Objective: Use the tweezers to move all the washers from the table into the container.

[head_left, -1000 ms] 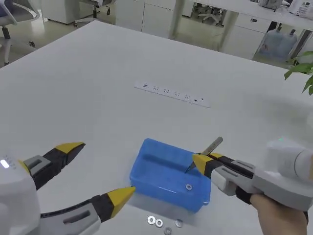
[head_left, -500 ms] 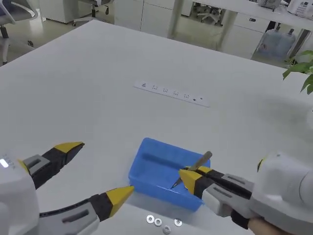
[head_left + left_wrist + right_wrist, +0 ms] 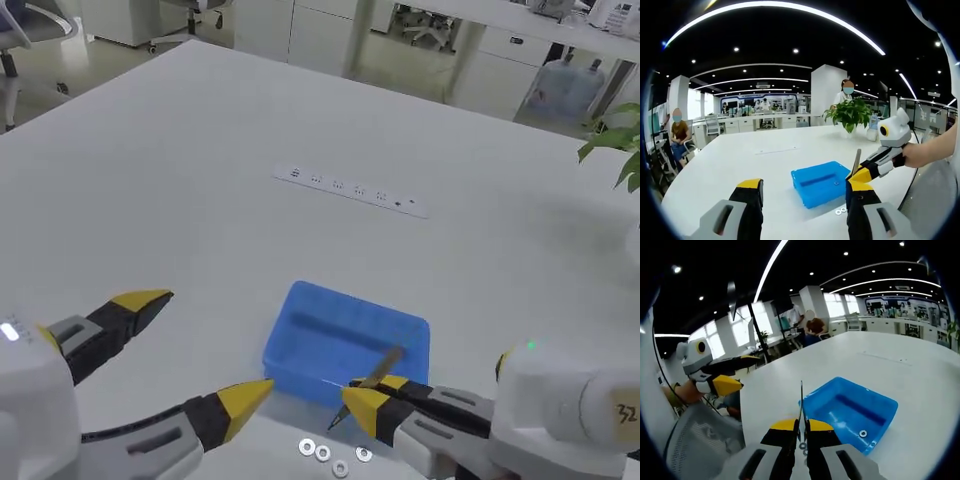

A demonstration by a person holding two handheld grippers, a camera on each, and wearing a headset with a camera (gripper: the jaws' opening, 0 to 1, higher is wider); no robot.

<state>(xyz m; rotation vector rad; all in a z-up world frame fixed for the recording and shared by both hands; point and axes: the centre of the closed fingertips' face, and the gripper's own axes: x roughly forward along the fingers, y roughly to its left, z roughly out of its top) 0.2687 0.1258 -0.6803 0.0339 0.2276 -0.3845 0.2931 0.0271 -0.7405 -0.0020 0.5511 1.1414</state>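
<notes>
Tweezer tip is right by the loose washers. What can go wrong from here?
1. The washers lie flat and bunched together in front of the container. The tweezers in the right gripper may scatter neighbours or lift two at once.
2. Nothing holds the container: the left gripper is open beside it, not gripping it. A knock from the tweezers on its wall could shift it.

Yellow tips cap left claw [image 3: 218, 340] and right claw [image 3: 358, 398].
</notes>
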